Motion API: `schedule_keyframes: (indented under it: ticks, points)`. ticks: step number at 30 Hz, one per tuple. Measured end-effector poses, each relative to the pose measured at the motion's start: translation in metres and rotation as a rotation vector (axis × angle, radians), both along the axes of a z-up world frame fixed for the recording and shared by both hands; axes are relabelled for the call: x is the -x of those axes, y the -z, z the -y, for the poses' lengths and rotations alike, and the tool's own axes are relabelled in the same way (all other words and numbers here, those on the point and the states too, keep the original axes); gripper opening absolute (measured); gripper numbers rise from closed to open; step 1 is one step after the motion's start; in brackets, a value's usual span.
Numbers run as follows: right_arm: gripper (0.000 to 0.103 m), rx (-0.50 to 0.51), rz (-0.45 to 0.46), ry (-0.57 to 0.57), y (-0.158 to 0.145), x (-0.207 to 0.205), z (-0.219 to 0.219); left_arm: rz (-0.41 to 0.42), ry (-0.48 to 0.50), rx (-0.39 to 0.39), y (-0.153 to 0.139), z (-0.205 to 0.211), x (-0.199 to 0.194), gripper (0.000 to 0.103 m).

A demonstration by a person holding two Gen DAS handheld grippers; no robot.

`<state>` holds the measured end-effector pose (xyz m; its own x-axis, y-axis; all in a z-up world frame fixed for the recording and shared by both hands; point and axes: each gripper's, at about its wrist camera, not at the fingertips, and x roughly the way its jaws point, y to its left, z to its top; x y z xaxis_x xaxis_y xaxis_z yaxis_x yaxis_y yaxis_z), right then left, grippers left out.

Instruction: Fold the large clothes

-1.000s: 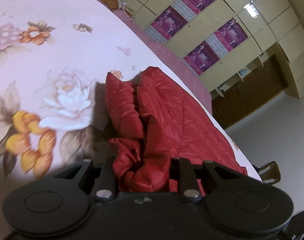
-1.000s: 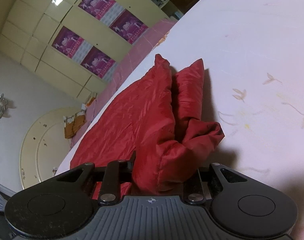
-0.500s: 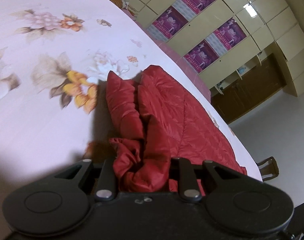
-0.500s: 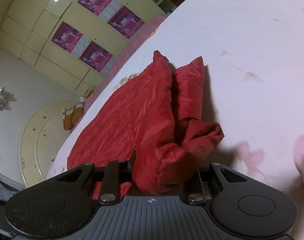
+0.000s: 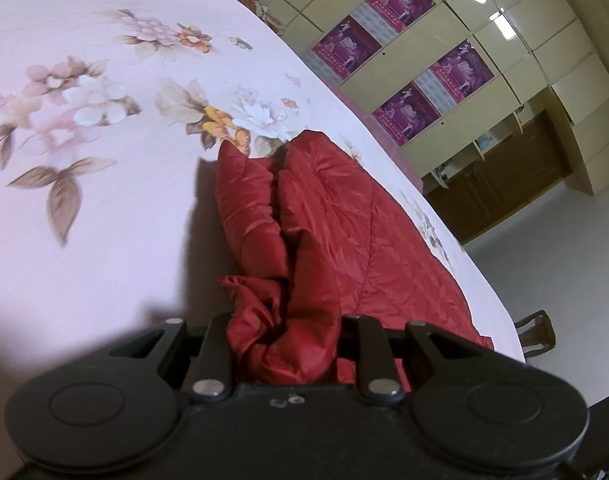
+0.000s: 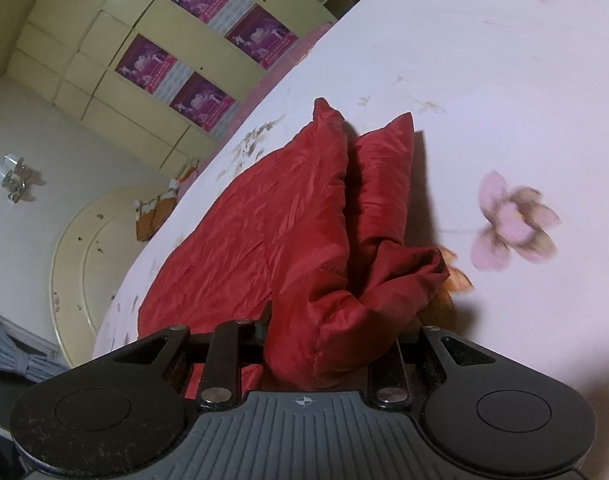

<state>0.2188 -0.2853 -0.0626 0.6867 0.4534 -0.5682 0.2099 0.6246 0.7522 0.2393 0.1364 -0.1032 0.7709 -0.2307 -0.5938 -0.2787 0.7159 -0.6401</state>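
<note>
My left claw (image 5: 284,344) and right claw (image 6: 328,344) each pinch a bunched corner of the red quilted jacket (image 5: 344,232) trailing ahead over the bed (image 5: 104,200); soft, slippery, puffy, best held by thick hems.

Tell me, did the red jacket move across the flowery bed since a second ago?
Yes. The red jacket, clamped in the left gripper, slid across the bedsheet; the yellow flower went from beside the gripper to the jacket's far tip.

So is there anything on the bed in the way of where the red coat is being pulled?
Nothing visible. Both the left gripper and the right gripper are shut on bunched folds of the red coat, and the flowered sheet beside it shows only its printed flowers.
</note>
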Motion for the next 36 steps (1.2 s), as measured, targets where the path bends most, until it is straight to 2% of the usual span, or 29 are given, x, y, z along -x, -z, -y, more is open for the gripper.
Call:
schedule_keyframes:
  ticks: [8,10,11,14,15,16,17,18,19,20,23,25,26,27,31,32,33,36]
  points:
    - [0.026,-0.017,0.004,-0.011,0.004,0.0,0.009,0.015,-0.023,0.022,0.008,-0.003,0.018,0.024]
    - [0.026,-0.022,-0.009,-0.01,0.012,-0.002,0.012,0.001,-0.046,0.021,0.013,-0.004,0.019,0.042]
    - [0.026,-0.027,-0.017,-0.005,0.015,-0.003,0.011,-0.008,-0.058,0.026,0.017,-0.005,0.02,0.047]
    - [0.028,-0.048,-0.03,0.015,0.023,-0.005,0.015,0.013,-0.081,0.058,0.02,-0.007,0.026,0.055]
    - [0.042,-0.055,-0.036,0.027,0.024,-0.005,0.016,0.007,-0.089,0.056,0.018,-0.008,0.029,0.057]
    - [0.045,-0.062,-0.031,0.037,0.024,-0.003,0.02,-0.003,-0.095,0.056,0.017,-0.01,0.031,0.066]
    - [0.055,-0.06,-0.023,0.044,0.022,-0.001,0.024,-0.007,-0.098,0.058,0.013,-0.011,0.034,0.08]
    - [0.072,-0.026,-0.017,0.056,0.018,0.002,0.029,-0.004,-0.105,0.057,0.01,-0.012,0.039,0.087]
    - [0.08,0.028,-0.011,0.077,0.013,0.006,0.033,-0.004,-0.123,0.046,0.006,-0.012,0.045,0.094]
    - [0.087,0.096,-0.008,0.111,0.006,0.011,0.04,-0.009,-0.136,0.032,0.003,-0.012,0.05,0.095]
    - [0.086,0.201,0.019,0.217,-0.01,0.025,0.063,-0.015,-0.136,0.051,0.005,-0.013,0.055,0.091]
    - [0.065,0.235,0.076,0.238,-0.026,0.027,0.068,-0.009,-0.143,0.065,0.007,-0.014,0.054,0.089]
    - [0.05,0.255,0.093,0.213,-0.035,0.021,0.063,-0.009,-0.145,0.067,0.009,-0.014,0.051,0.084]
    - [0.04,0.269,0.107,0.185,-0.041,0.015,0.057,-0.014,-0.154,0.065,0.009,-0.013,0.048,0.08]
    - [0.022,0.304,0.186,0.0,-0.064,-0.021,0.0,-0.005,-0.174,0.123,0.017,-0.015,0.036,0.062]
    - [0.009,0.306,0.197,-0.047,-0.066,-0.029,-0.018,-0.007,-0.17,0.137,0.02,-0.016,0.032,0.054]
    - [0.004,0.308,0.204,-0.087,-0.066,-0.036,-0.035,-0.012,-0.165,0.147,0.023,-0.016,0.028,0.051]
    - [0.003,0.329,0.219,-0.2,-0.066,-0.056,-0.084,-0.004,-0.154,0.167,0.028,-0.016,0.022,0.04]
